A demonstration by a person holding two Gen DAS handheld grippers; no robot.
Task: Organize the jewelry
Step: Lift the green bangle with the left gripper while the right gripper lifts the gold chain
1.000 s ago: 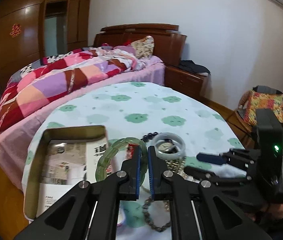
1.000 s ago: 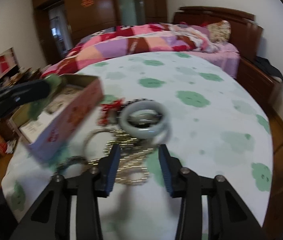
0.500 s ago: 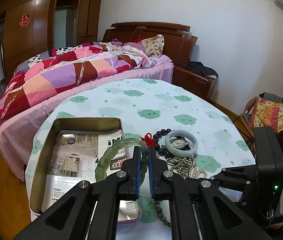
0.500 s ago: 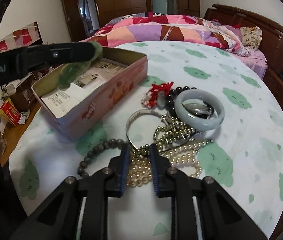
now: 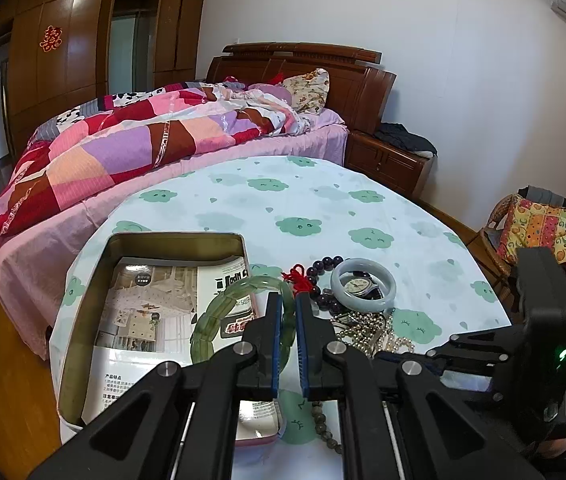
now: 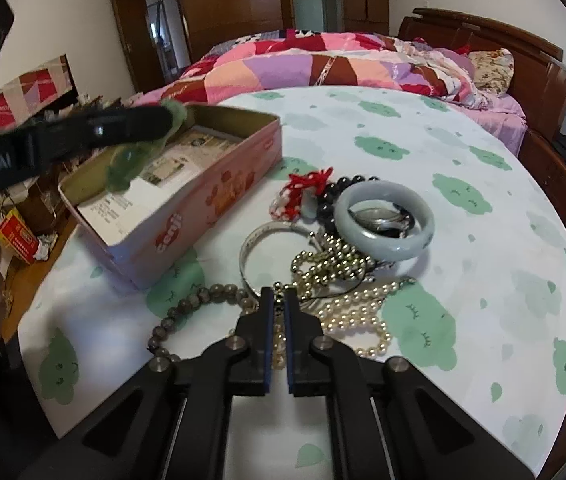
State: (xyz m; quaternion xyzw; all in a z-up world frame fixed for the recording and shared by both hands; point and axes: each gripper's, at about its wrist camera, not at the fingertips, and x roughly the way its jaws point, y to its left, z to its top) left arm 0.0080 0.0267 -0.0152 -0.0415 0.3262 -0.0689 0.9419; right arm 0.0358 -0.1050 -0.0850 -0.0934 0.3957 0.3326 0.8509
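My left gripper [image 5: 287, 304] is shut on a green jade bracelet [image 5: 227, 312] and holds it over the open pink tin box [image 5: 83, 280], which has leaflets inside. In the right wrist view the bracelet [image 6: 127, 168] hangs above the box [image 6: 211, 196]. My right gripper [image 6: 277, 300] is closed on a pearl strand [image 6: 363, 312] in the jewelry pile on the table. The pile holds a pale grey bangle [image 6: 383, 220], a silver bangle [image 6: 255, 240], dark beads [image 6: 339, 188], a red-corded charm [image 6: 307, 184] and a brown bead bracelet [image 6: 187, 312].
The round table [image 5: 323, 200] has a white cloth with green clouds. A bed with a patchwork quilt [image 5: 143, 144] stands behind it. A wicker chair with a cushion [image 5: 535, 228] is at the right. Boxes and clutter [image 6: 23, 236] lie on the floor at the left.
My right gripper has come down onto the pile and closed from wide open onto the pearls. My left gripper has carried the green bracelet further over the box.
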